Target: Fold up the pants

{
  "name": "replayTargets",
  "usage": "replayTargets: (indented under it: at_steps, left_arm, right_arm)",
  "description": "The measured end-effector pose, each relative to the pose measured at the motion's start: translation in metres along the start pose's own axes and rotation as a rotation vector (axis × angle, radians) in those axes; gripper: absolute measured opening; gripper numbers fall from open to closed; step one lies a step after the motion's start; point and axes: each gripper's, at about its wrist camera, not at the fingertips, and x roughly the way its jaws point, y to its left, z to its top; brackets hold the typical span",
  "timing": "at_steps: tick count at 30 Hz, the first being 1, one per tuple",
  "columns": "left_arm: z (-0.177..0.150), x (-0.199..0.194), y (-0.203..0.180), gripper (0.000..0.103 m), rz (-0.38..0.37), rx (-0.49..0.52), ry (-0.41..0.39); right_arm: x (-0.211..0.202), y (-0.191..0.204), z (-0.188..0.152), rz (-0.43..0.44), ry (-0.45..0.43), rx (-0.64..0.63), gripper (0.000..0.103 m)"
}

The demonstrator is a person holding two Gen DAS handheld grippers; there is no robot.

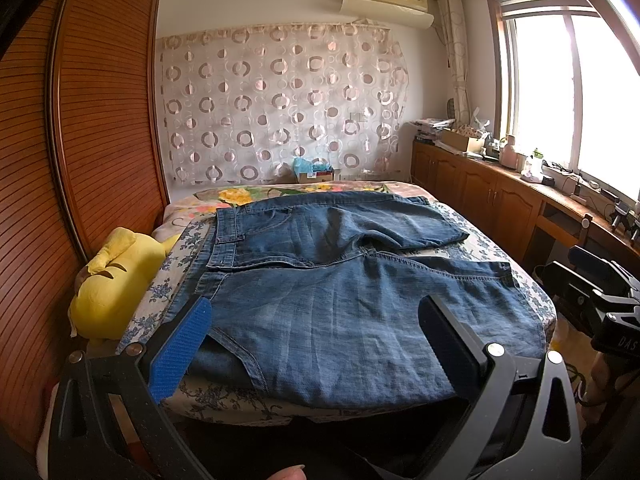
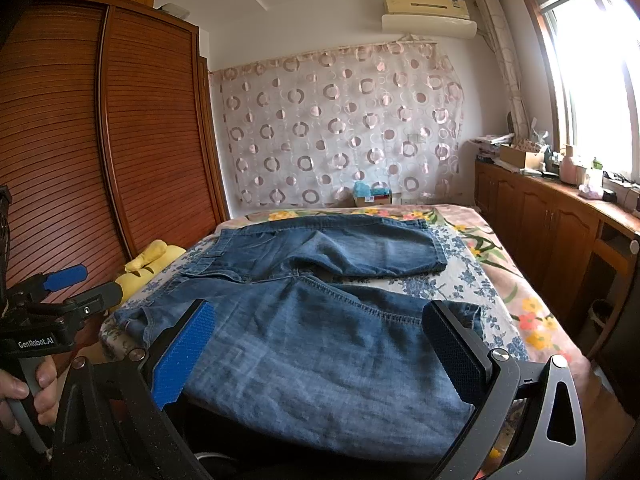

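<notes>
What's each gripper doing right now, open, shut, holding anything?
Left gripper: open, holding nothing, above the jeans.
Right gripper: open, holding nothing, above the jeans.

One pair of pants, one bed, two tongs

A single pair of blue denim pants (image 1: 340, 280) lay on the one bed (image 1: 480, 240), showing two legs, one nearer and one farther. Two tongs were in view: the left tongs (image 1: 316, 336) and the right tongs (image 2: 320, 344), each with two fingers set wide apart, one faced in blue and one in black. One yellow plush toy (image 1: 116, 284) sat at the bed's edge. One air conditioner (image 1: 386, 0) hung on the wall above one circle-patterned curtain (image 1: 280, 104). One cardboard box (image 1: 316, 174) stood at the far end of the bed. One hand (image 2: 24, 392) gripped a handle.
</notes>
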Motion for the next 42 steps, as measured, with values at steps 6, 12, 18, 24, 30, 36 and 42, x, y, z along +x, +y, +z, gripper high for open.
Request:
replayTargets:
  at_steps: [6,12,18,24,30,36,42]
  left_arm:
    - [0.000,0.000,0.000,0.103,0.001,0.000,-0.002]
    - [-0.001,0.001,0.000,0.103,0.001,0.000,-0.003]
    - [-0.002,0.003,-0.001,0.103,0.000,0.000,-0.004]
    - [-0.003,0.005,-0.001,0.103,0.000,0.000,-0.005]
    - [-0.004,0.006,-0.002,0.103,0.001,0.000,-0.005]
    - [-0.005,0.008,-0.001,0.103,0.000,-0.001,-0.005]
    - [0.000,0.025,0.013,0.103,0.019,-0.010,-0.001]
  right_arm:
    - [0.001,0.000,0.000,0.001,0.001,0.000,0.103]
    - [0.000,0.000,-0.001,0.001,0.000,0.000,0.103]
    - [0.000,0.000,-0.001,0.002,-0.001,0.002,0.103]
    - [0.000,0.000,-0.001,0.002,-0.002,0.002,0.103]
    - [0.000,0.000,-0.001,0.002,-0.002,0.003,0.103]
    - [0.002,0.000,-0.002,-0.003,0.005,0.002,0.103]
    - [0.007,-0.008,-0.003,-0.018,0.021,0.008,0.103]
